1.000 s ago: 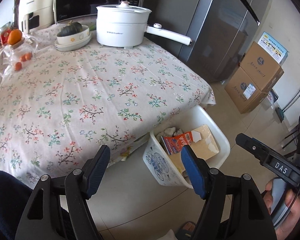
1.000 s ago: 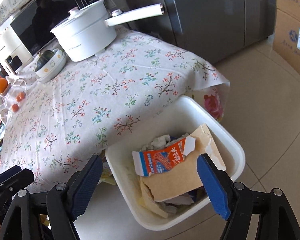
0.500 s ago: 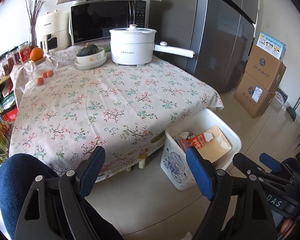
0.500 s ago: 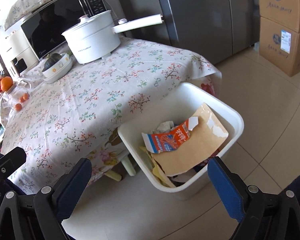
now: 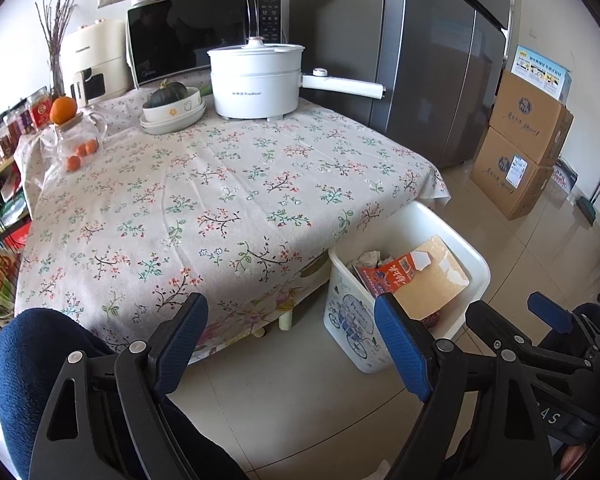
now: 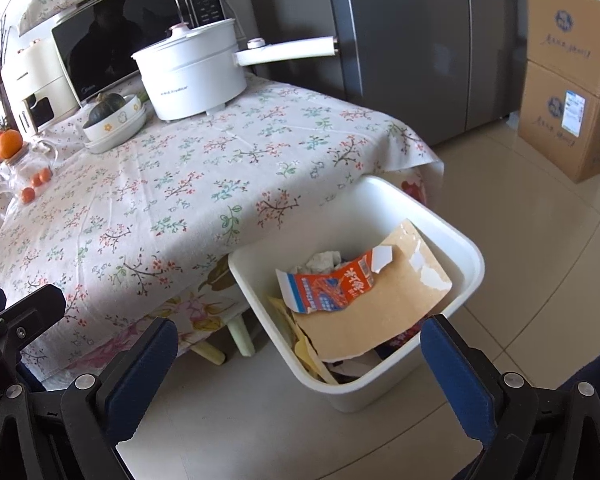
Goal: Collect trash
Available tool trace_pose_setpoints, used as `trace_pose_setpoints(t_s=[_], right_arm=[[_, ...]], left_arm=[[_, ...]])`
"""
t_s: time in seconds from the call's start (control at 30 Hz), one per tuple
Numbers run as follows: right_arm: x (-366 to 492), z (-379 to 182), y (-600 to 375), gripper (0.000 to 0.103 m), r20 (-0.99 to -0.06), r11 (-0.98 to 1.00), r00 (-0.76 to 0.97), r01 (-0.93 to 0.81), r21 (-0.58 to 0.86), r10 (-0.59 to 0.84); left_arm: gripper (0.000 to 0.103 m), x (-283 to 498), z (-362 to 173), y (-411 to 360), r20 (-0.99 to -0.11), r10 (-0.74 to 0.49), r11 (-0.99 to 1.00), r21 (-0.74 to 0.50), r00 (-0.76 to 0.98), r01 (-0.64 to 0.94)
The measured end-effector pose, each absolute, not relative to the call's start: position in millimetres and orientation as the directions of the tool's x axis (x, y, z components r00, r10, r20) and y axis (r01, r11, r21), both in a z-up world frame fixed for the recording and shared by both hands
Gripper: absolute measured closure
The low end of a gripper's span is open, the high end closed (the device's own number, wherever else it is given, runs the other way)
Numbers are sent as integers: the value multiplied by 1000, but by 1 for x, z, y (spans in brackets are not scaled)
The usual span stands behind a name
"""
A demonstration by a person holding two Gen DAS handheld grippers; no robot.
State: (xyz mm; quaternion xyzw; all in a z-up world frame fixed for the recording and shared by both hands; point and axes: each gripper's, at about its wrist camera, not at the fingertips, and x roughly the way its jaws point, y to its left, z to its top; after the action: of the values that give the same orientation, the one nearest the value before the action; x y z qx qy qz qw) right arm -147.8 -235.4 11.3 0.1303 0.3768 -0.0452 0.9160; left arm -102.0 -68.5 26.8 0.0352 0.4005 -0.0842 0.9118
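A white bin (image 6: 466, 256) stands on the floor (image 6: 540, 240), right beside the corner of the worktop (image 6: 180, 184). It is full of trash. On top lies a big brown card (image 6: 364, 312) with torn white bits. An orange and blue carton (image 6: 332, 286) lies flat on the card. Behind the carton sits some crumpled white paper (image 6: 324, 260). Yellow scraps (image 6: 300, 350) poke out under the card. In the left view the bin (image 5: 348, 320) has a blue bike drawn on its side.

The right gripper (image 6: 300, 368) is held low, near the bin. Its two blue pads are wide apart and hold nothing. The left gripper (image 5: 292, 344) is also wide apart with nothing in it. It is held above the floor, between the worktop edge and the bin. The right gripper (image 5: 548, 316) shows at the far right of the left view.

The worktop has a cloth (image 5: 220, 184) with small flowers on it. At the back stands a white pot (image 5: 256, 80) with a lid and a long handle. Just beside it is a bowl (image 5: 176, 106) with a dark green squash (image 5: 167, 92) inside. Farther left is a glass jar (image 5: 76, 142) with small oranges in it and one orange (image 5: 63, 109) on top. Behind the pot is a black microwave (image 5: 196, 36). A grey fridge (image 5: 432, 60) stands to the right. Two brown boxes (image 5: 520, 148) are stacked on the floor past the fridge.
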Motion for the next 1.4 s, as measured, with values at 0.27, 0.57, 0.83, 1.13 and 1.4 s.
trace_pose_setpoints(t_s=[0.27,0.57,0.83,1.13,1.4], right_arm=[[-143,1,-239,2,-719,964,695,188,189,5],[-141,0,-237,2,-718,966,696,180,187,9],[-140,1,-235,2,-712,967,702,169,189,16],[-138,-1,-234,2,-715,967,699,168,193,22],[-137,-2,-232,2,-719,967,695,167,194,24]], left_arm=[[16,-95,17,-75,-747,-126,980,6,653,196],[16,-92,17,-70,-746,-139,982,-20,652,186],[15,-91,16,-69,-749,-140,982,-22,648,188],[15,-91,14,-69,-755,-137,982,-21,642,186],[15,-91,13,-69,-757,-137,983,-23,639,184]])
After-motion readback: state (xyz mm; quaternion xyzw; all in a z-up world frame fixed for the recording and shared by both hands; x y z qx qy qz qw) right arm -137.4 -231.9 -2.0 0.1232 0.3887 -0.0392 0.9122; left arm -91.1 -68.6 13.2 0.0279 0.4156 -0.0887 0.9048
